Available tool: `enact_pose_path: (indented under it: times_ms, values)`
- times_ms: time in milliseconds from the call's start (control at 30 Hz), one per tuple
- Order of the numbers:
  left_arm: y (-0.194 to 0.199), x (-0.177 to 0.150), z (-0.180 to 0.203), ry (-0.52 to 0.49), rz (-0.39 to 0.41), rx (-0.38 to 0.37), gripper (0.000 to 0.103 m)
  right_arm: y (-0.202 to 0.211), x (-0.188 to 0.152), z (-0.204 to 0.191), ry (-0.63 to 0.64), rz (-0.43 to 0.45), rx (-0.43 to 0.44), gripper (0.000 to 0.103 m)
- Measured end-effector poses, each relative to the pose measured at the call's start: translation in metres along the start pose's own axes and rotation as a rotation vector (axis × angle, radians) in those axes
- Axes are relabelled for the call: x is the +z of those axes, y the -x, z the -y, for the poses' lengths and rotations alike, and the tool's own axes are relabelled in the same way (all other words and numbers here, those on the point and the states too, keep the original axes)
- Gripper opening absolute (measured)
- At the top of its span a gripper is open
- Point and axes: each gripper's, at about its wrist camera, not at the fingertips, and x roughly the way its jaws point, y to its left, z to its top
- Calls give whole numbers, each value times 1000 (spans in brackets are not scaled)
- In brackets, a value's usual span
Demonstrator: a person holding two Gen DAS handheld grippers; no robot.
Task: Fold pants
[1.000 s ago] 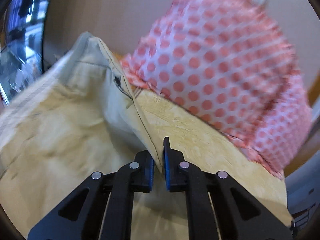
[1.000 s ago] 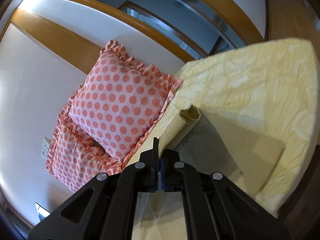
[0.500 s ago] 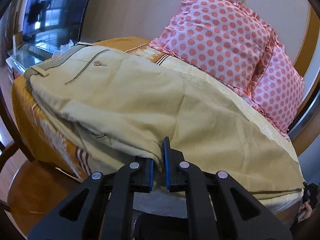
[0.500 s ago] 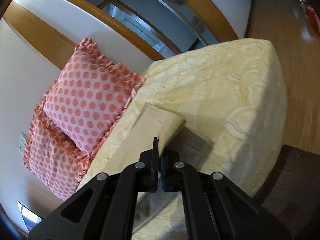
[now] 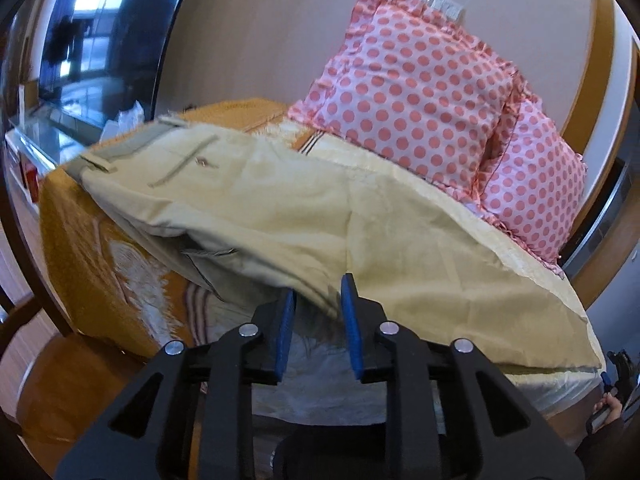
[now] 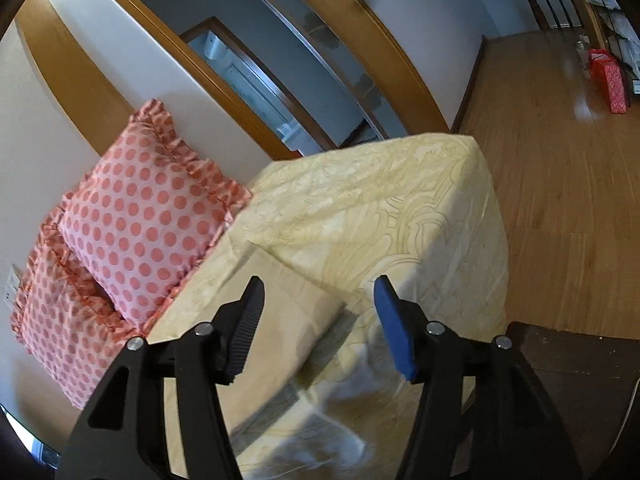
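Note:
The beige pants (image 5: 280,216) lie spread across the bed, waistband at the far left, legs running right. My left gripper (image 5: 316,312) is open at the bed's near edge, its blue pads either side of the pants' near edge without gripping it. In the right wrist view the pant leg end (image 6: 276,320) lies flat on the yellow bedspread (image 6: 400,216). My right gripper (image 6: 320,320) is wide open just above and behind the leg end, holding nothing.
Two pink polka-dot pillows (image 5: 420,96) lean on the wall at the bed's head; they also show in the right wrist view (image 6: 136,224). An orange blanket (image 5: 92,248) covers the bed's left end. Wooden floor (image 6: 560,160) and a doorway lie beyond the bed.
Both grippers laid the pants down on the bed, then opened and let go of the fabric. The right gripper has opened wide; the left has opened partway.

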Motion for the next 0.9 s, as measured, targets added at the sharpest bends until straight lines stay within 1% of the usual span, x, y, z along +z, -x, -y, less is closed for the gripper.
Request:
enact_pose_path:
  times_ms: [33,100,133,167,200,233,267,300,333,367,433,533,600,700,767,800,900]
  values:
    - [2,1,1,-2,3,-1,24,-6,-1,1,-2,-18,3,54]
    - [8,2,1,0,12,0,25,-5,-5,-3,34,4,-12,52]
    - [12,3,1,-5,29,34,34,-7,-8,-7,60,-1,-6,49]
    - [16,3,-1,-8,45,57,43,-8,-11,-10,72,-11,12,48]
    - [21,4,-4,-4,71,82,62,-8,-15,-13,87,-15,24,47]
    - [24,5,-6,-1,88,96,67,-8,-20,-19,109,-16,38,47]
    - [28,6,-9,2,116,115,67,-7,-24,-23,124,-12,46,47]
    - [30,8,-11,7,130,124,67,-7,-29,-25,132,-10,64,43]
    - [31,10,-12,14,140,119,68,-8,-33,-26,132,-22,96,25]
    - [30,12,-13,21,153,103,70,-13,-37,-26,124,-49,123,18]
    - [22,17,-12,26,161,78,76,-15,-40,-28,130,-20,146,8]
    - [7,20,-15,53,138,54,76,-21,-38,-40,160,-24,160,6]
    - [1,19,-19,80,128,47,76,-16,-34,-60,183,-15,204,6]
    - [0,15,-26,115,129,62,77,1,-36,-117,272,-7,332,6]
    - [1,12,-32,133,136,79,77,11,-49,-166,325,-37,467,6]
    - [2,11,-35,144,139,88,77,17,-64,-199,366,-76,562,6]
    - [7,10,-45,180,154,110,77,33,-115,-268,483,-194,760,6]
